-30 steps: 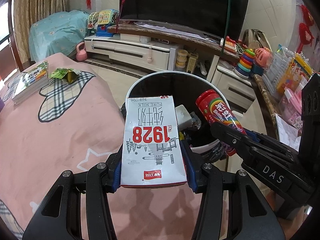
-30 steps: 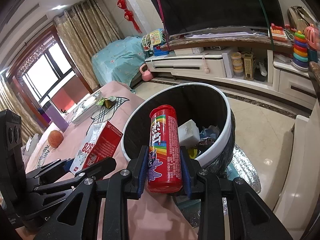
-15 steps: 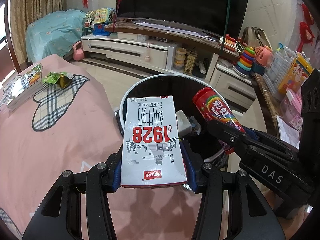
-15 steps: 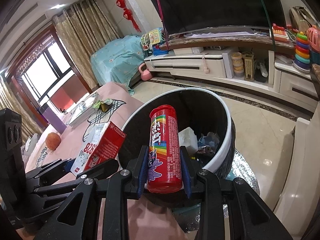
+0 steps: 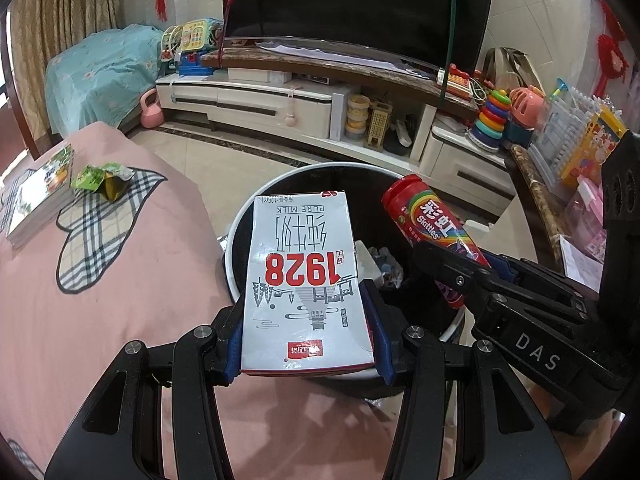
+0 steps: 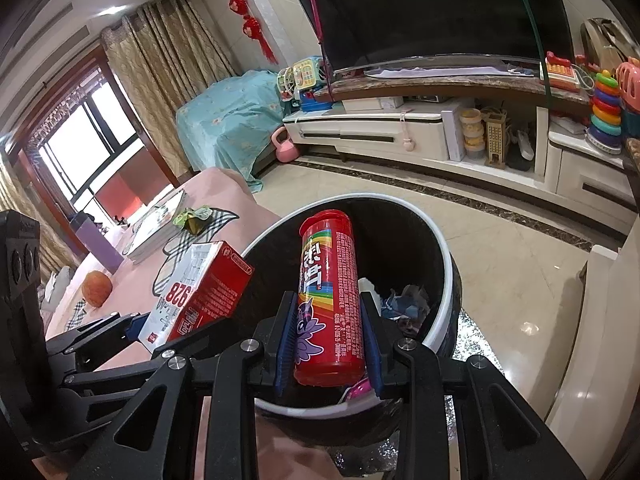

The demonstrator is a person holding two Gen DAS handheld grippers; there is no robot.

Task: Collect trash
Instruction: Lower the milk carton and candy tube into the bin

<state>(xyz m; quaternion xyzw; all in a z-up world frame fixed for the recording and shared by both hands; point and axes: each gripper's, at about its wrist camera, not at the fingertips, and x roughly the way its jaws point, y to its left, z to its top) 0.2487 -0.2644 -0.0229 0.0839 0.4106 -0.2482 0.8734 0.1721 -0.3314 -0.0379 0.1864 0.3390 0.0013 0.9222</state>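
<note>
- The step in hand looks like the carry to the bin: both pieces of trash are lifted and brought to the round black trash bin (image 5: 240, 240) with the white rim, which stands on the floor against the edge of the pink-covered bed (image 5: 120, 280).
- The left gripper (image 5: 306, 332) has its jaws clamped on the lower sides of the milk carton (image 5: 304, 276). The carton lies flat between the blue pads, printed face up, its far end reaching over the near rim of the bin.
- The right gripper (image 6: 329, 344) has its jaws clamped on the lower part of the red candy tube (image 6: 326, 296). The tube points away from the jaws, cap end first, over the open mouth of the bin.
- In the right wrist view the carton sits just left of the tube, at the bin's left rim, with its base above the bed's edge rather than the opening.
- The bin already holds crumpled paper and other scraps (image 6: 404, 300) at the bottom.
- Next move, as I judge it: the tube seems ready to drop once its jaws part. The carton likely needs a little more reach toward the bin's middle, or a downward tilt, so it slides in and does not catch the rim.
- Still lying on the bed near its far edge: a green wrapper (image 5: 102, 178) on the plaid patch, beside a stack of books (image 5: 36, 200).
</note>
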